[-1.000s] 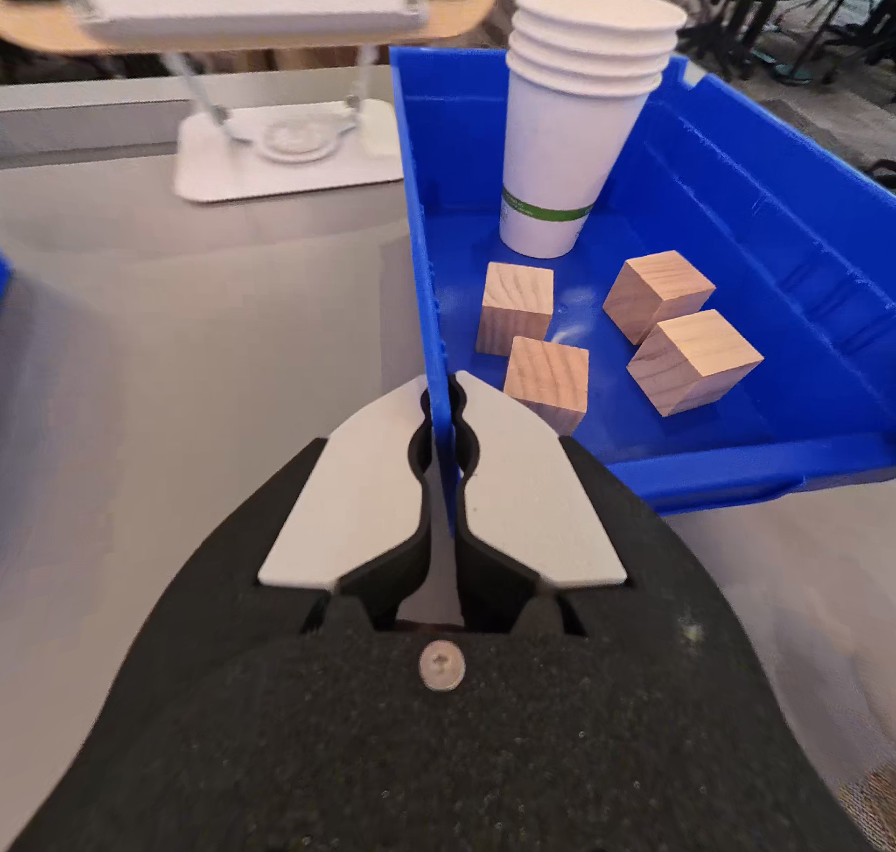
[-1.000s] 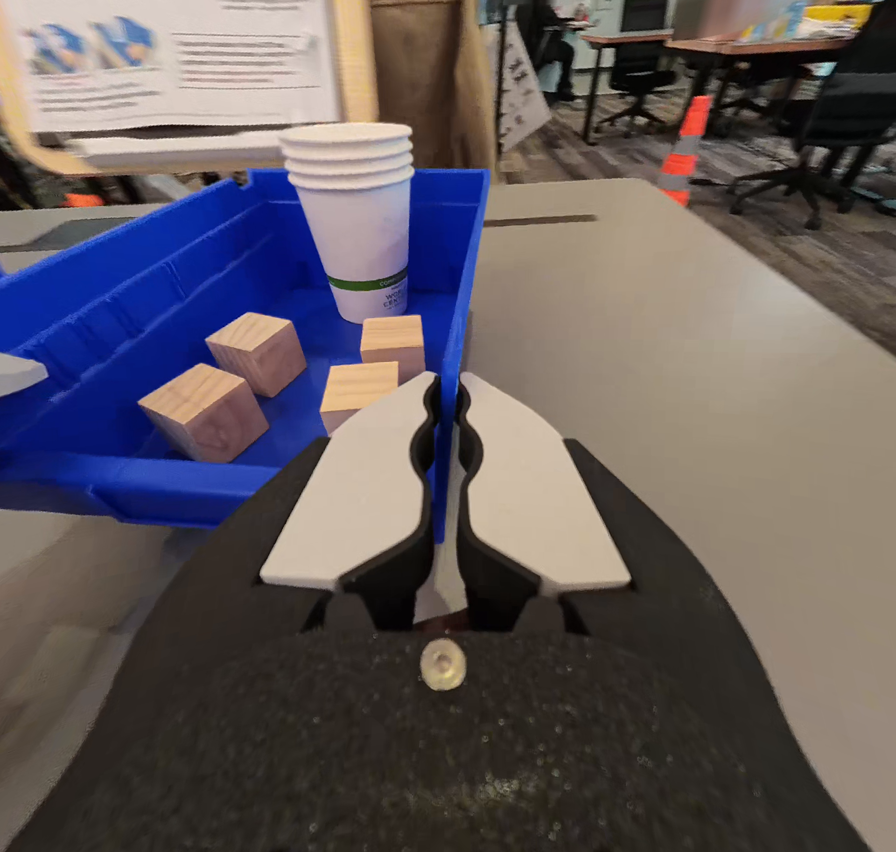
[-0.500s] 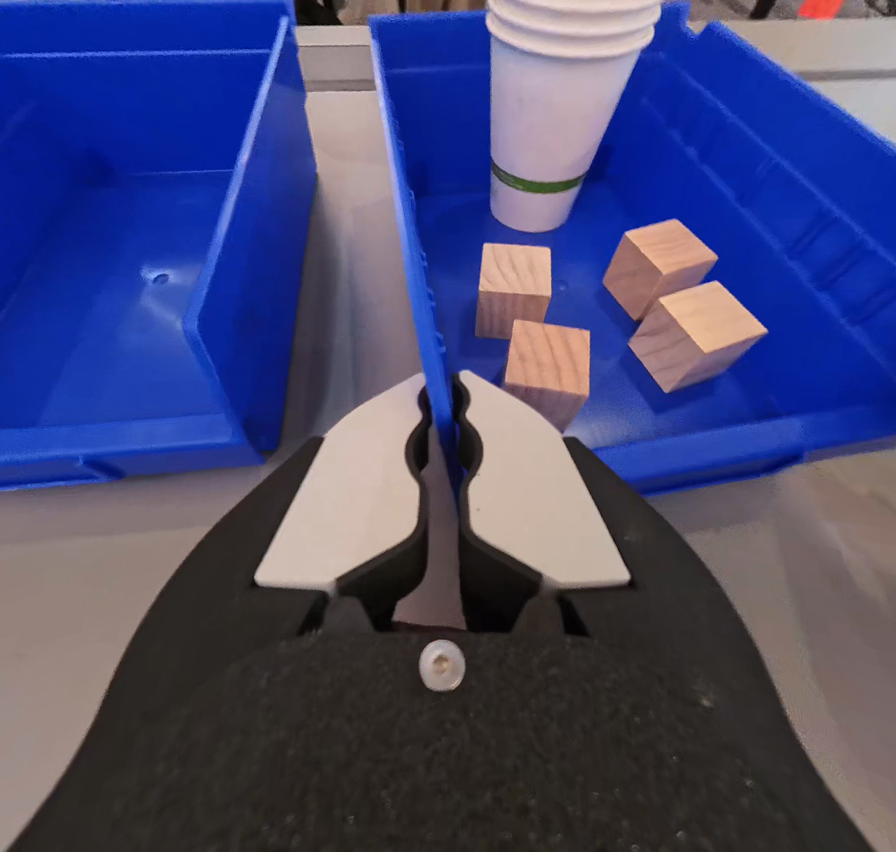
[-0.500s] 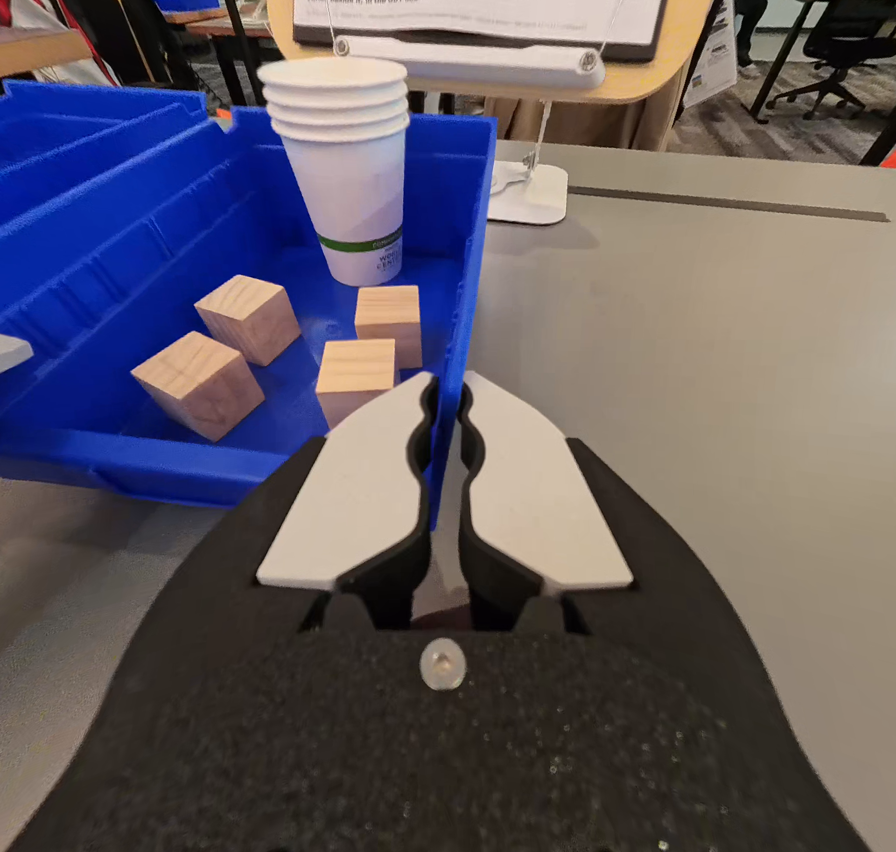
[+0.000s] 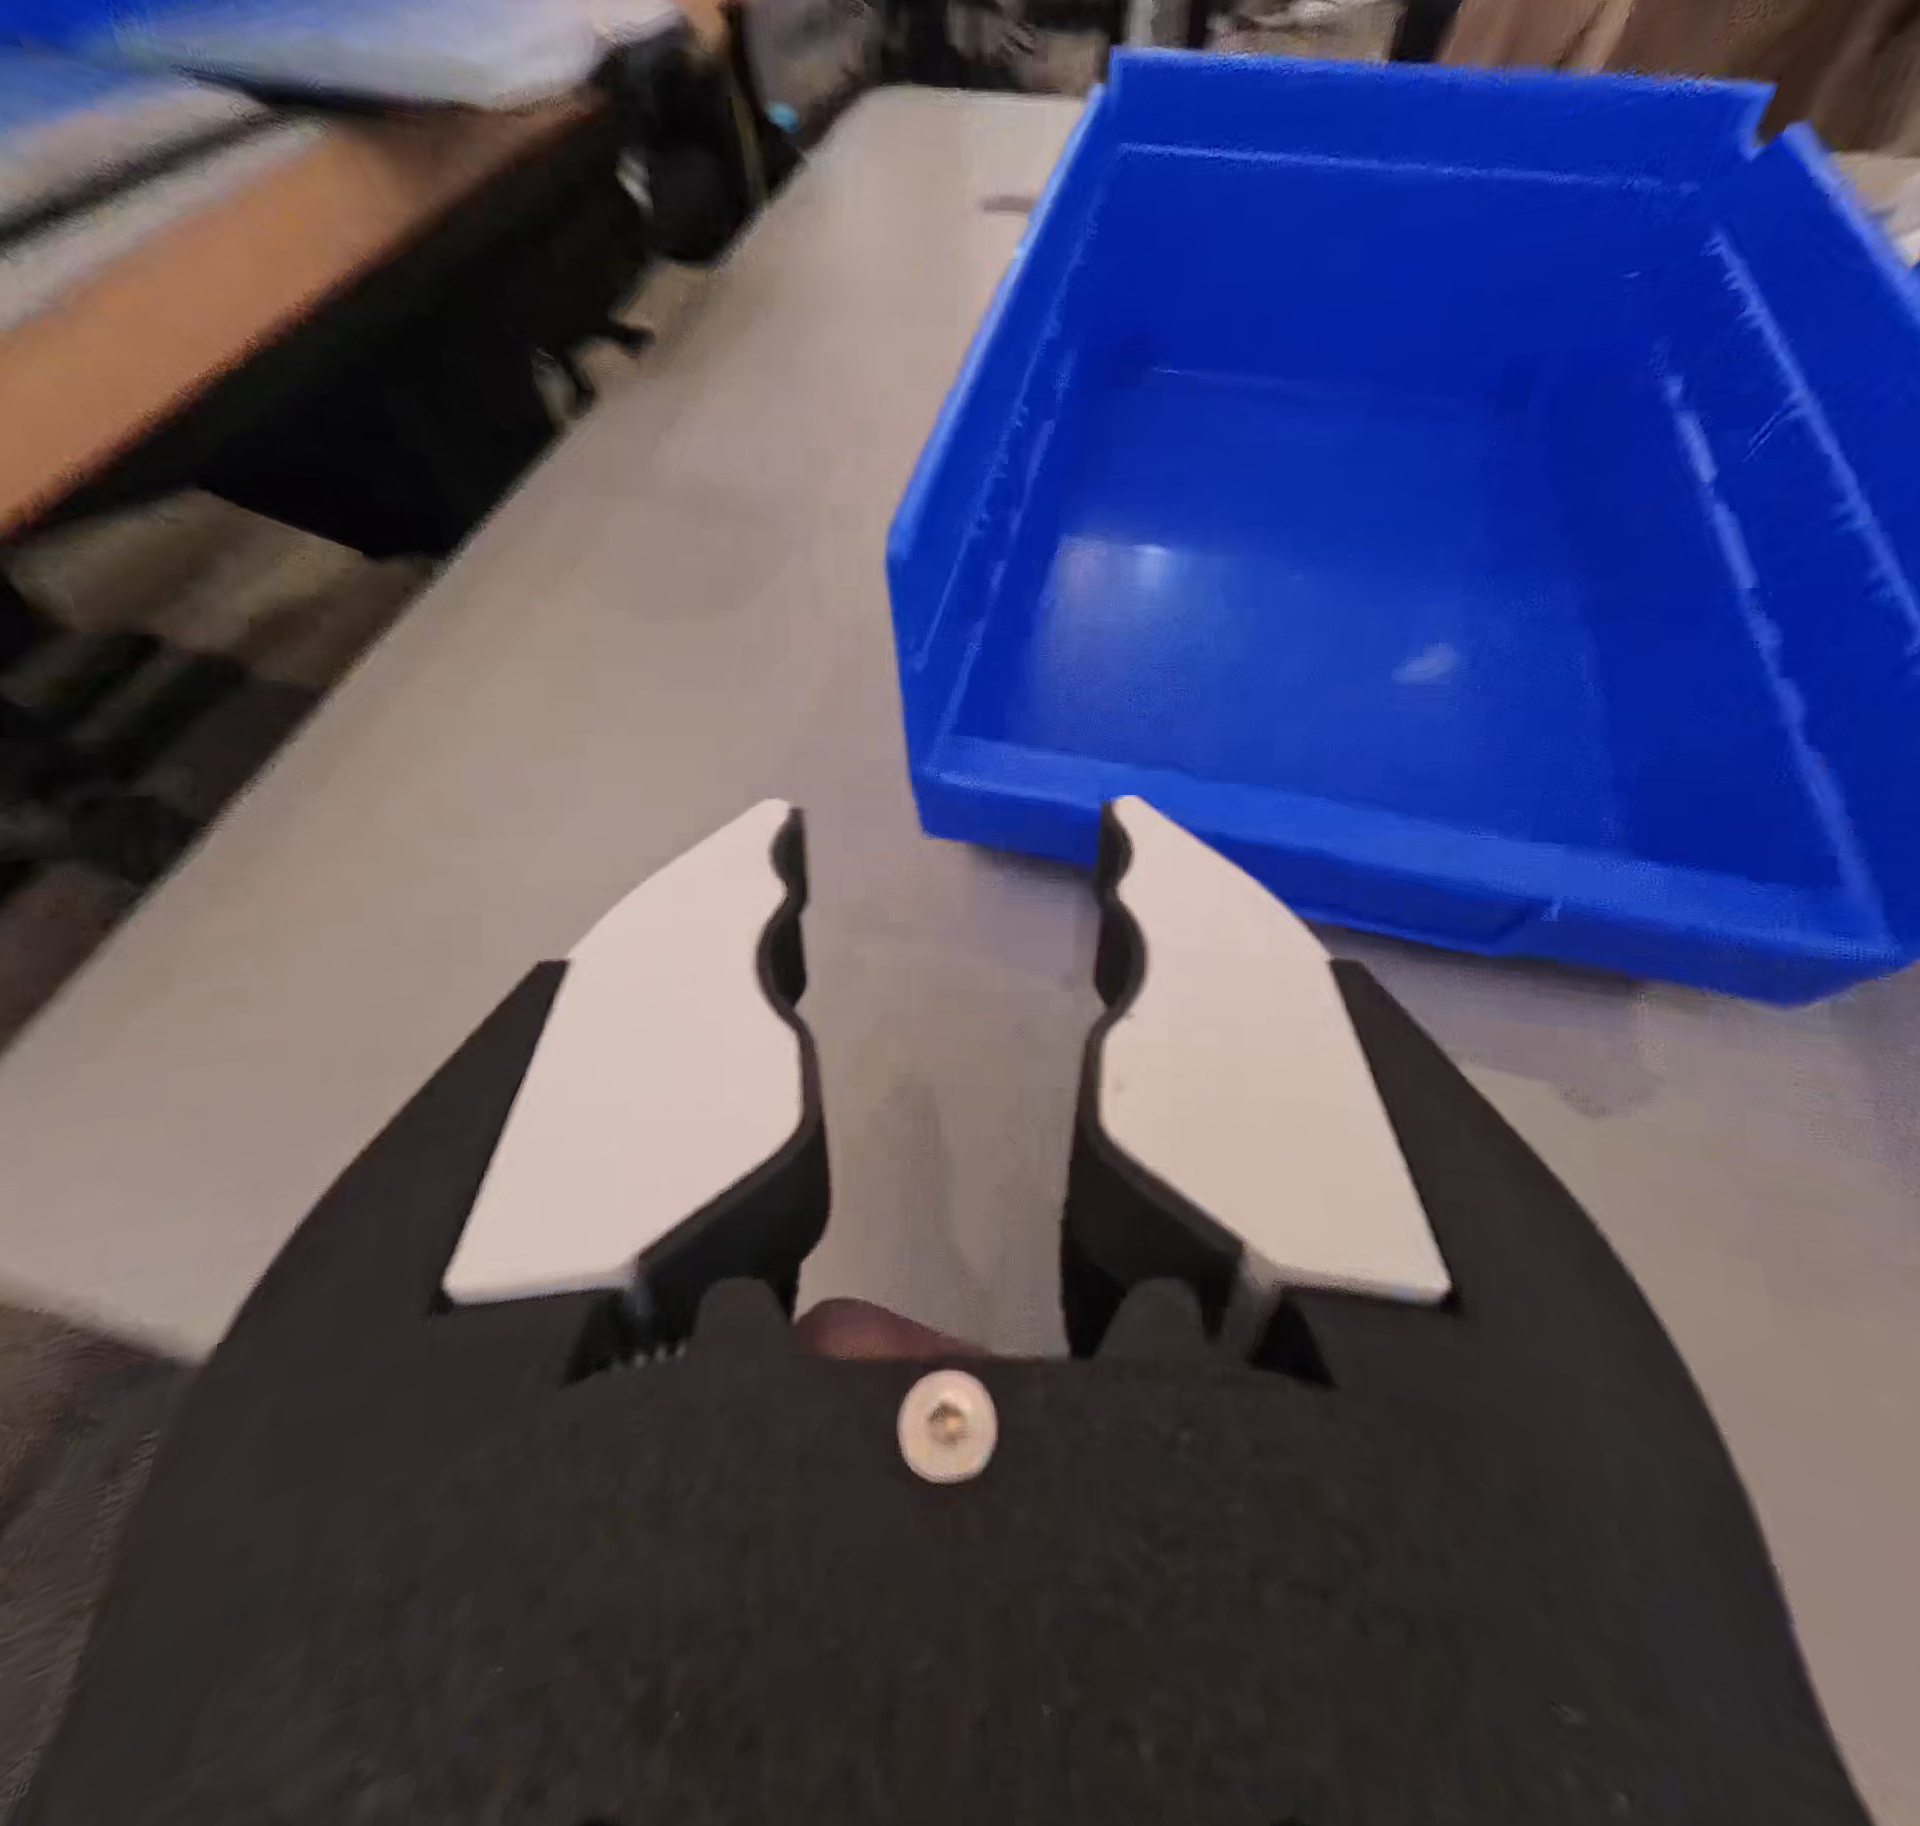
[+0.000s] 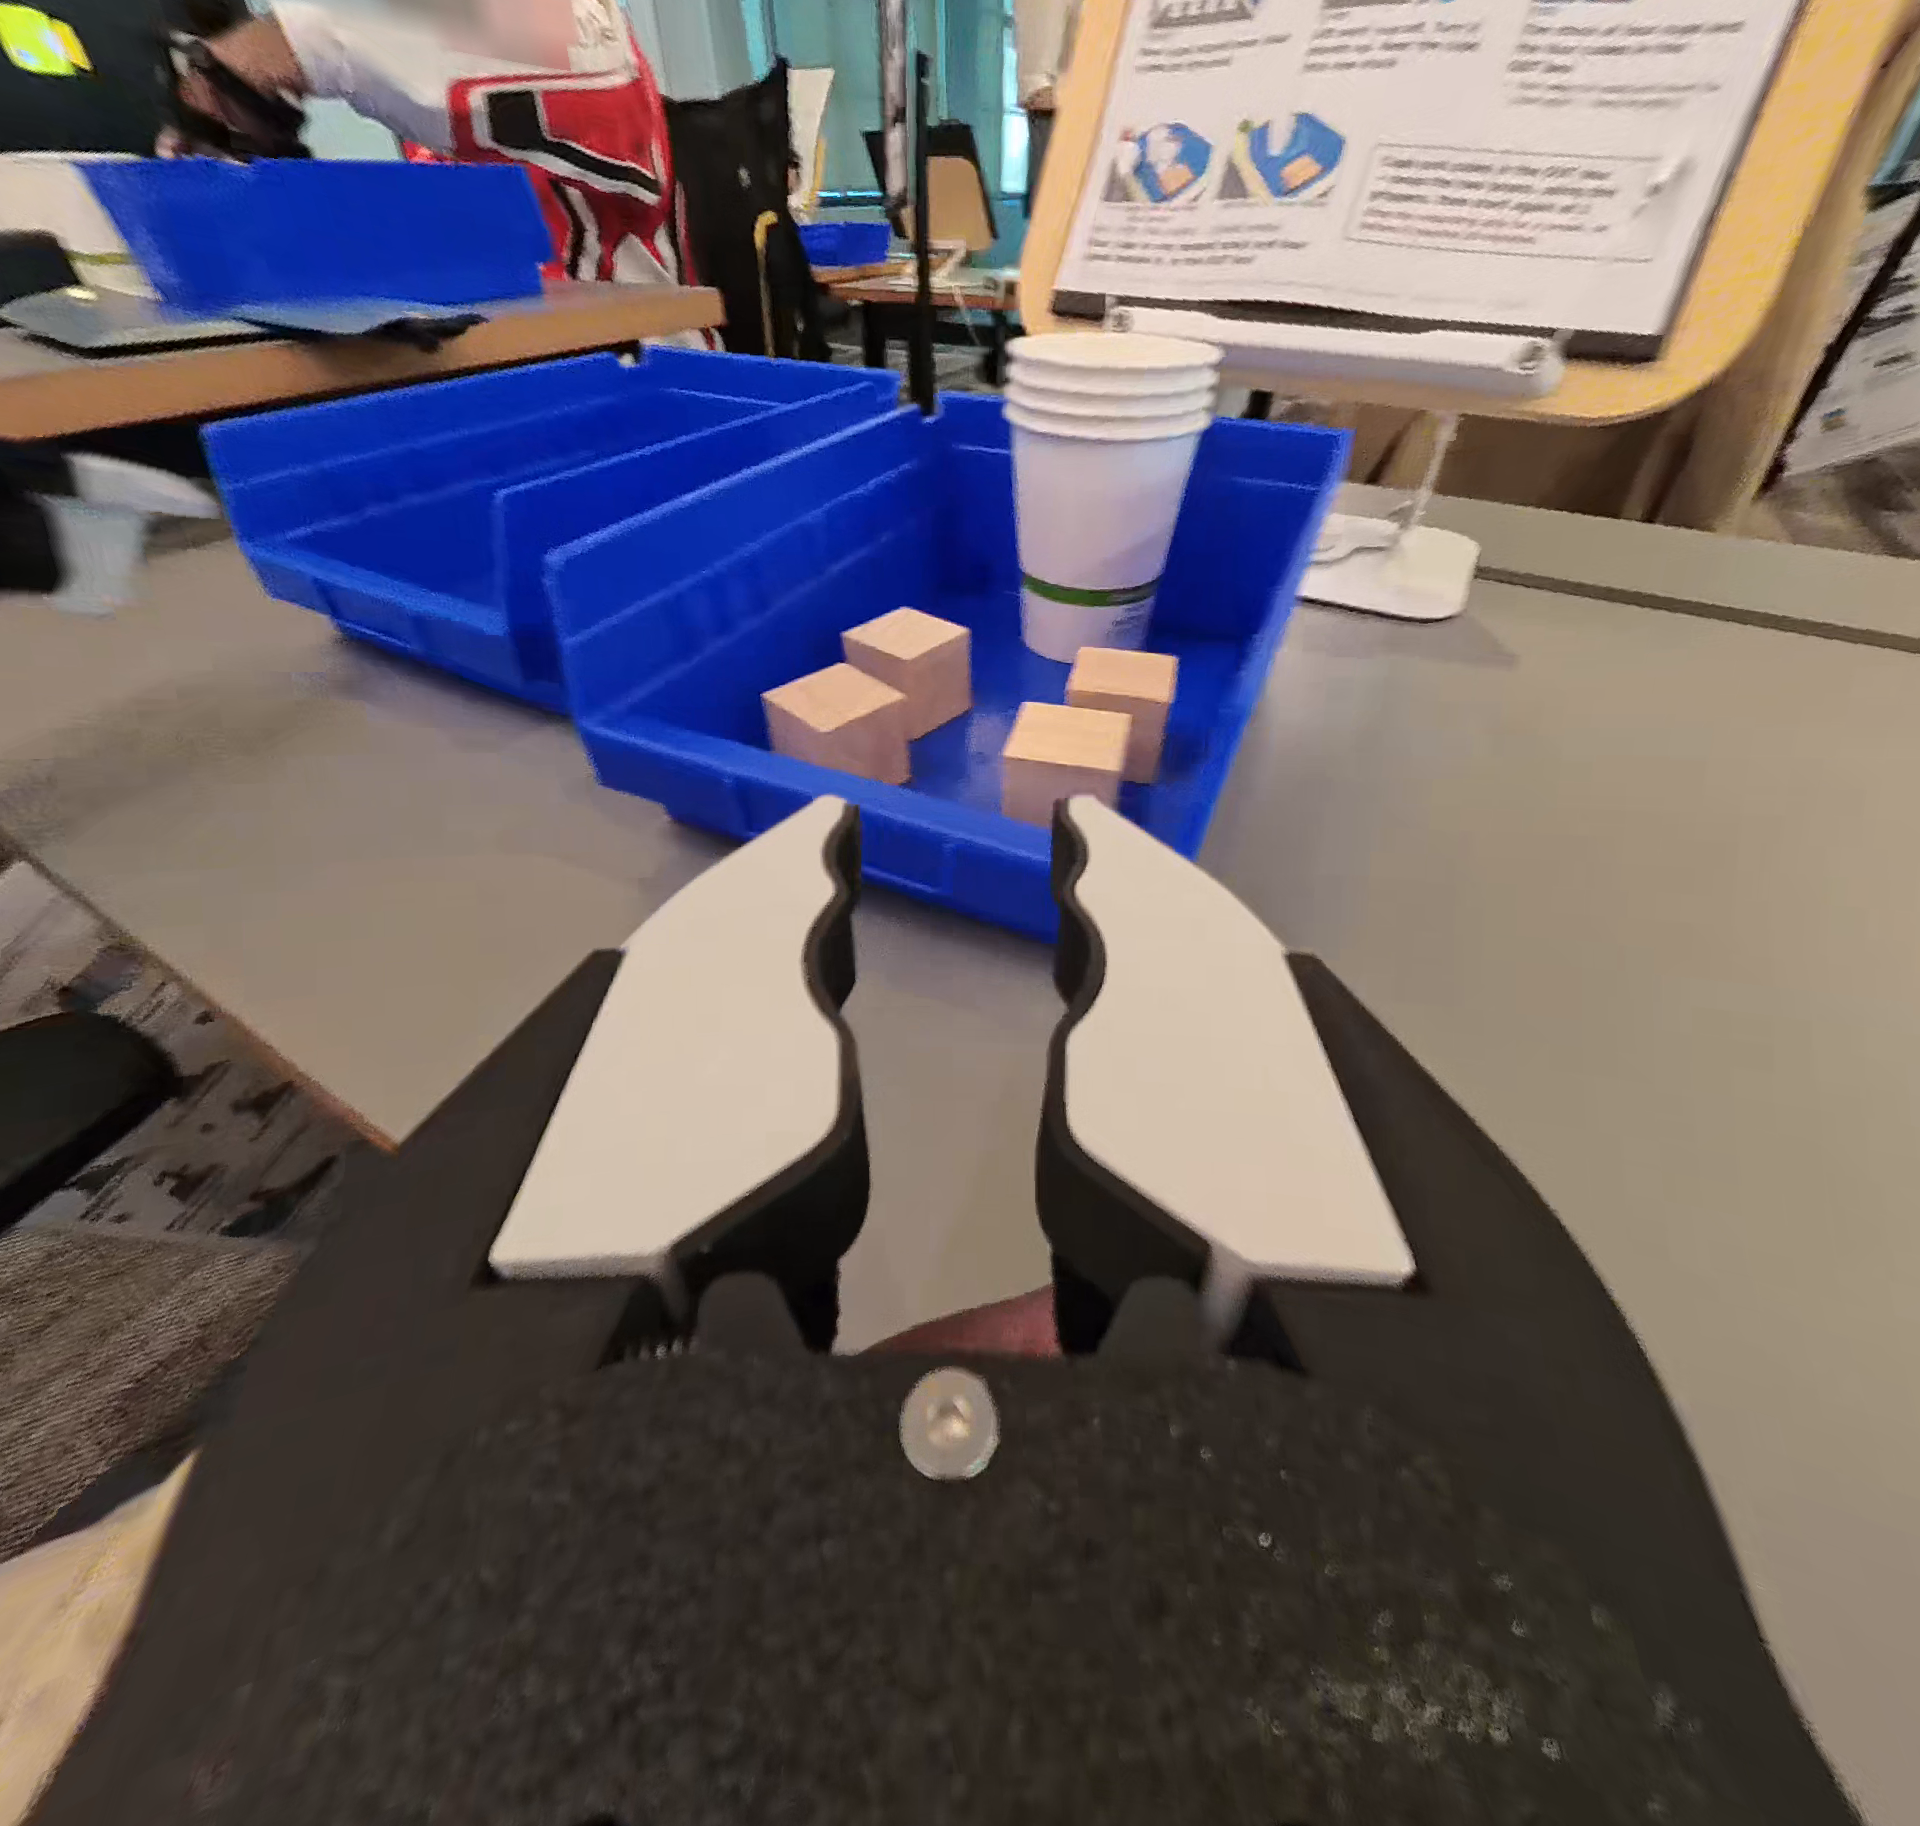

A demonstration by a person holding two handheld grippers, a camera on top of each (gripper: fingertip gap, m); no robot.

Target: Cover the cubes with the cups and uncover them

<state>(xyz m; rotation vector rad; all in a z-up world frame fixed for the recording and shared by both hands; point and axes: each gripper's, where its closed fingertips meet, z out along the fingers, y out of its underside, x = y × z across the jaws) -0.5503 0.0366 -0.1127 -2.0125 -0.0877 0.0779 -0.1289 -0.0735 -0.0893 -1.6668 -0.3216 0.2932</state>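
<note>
In the right wrist view, a stack of white paper cups (image 6: 1107, 488) stands upright at the back of a blue bin (image 6: 727, 571). Several wooden cubes (image 6: 906, 664) lie on the bin floor in front of the stack. My right gripper (image 6: 954, 820) is open and empty, hovering above the grey table just short of the bin's front wall. In the left wrist view, my left gripper (image 5: 948, 820) is open and empty above the table, in front of the left front corner of an empty blue bin (image 5: 997, 488). Cups and cubes do not show in the left wrist view.
A second, empty blue bin (image 6: 416, 498) sits left of the cube bin in the right wrist view. An instruction board on a white stand (image 6: 1392, 561) rises behind it on the right. The table's left edge (image 5: 260, 820) drops to the floor. People and desks stand beyond.
Both grippers let go of the cube bin's side walls and opened. Both pulled back from it; the left one swung left to face the empty bin.
</note>
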